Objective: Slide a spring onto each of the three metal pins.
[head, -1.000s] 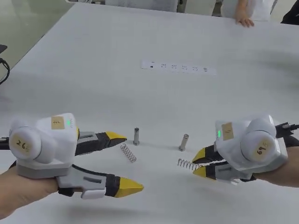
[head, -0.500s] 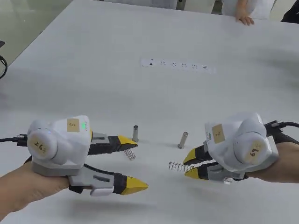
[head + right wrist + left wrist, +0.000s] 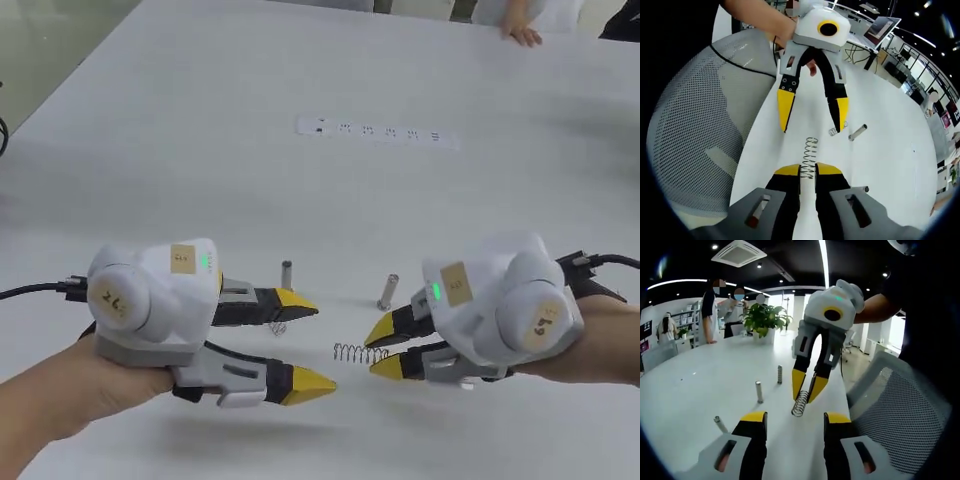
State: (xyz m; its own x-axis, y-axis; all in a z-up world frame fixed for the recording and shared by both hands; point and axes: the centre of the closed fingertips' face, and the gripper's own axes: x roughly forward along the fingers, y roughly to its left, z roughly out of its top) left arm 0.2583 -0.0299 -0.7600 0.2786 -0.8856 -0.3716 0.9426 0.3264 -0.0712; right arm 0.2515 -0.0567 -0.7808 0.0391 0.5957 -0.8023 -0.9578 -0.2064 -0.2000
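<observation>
I note the first spring (image 3: pixel 352 353) pinched by one end in the right gripper (image 3: pixel 380 354), jutting out level above the table. The second spring (image 3: pixel 278 326) lies flat. The left pin (image 3: pixel 287 274) and right pin (image 3: pixel 387 291), grey, stand upright and bare. The third pin (image 3: pixel 719 423) is bare too.

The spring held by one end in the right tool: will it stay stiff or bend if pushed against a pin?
The spring is a thin, open wire coil, so it will probably flex sideways and compress. It looks very light. The right tool grips only one end, so it may swivel or slip.
</observation>
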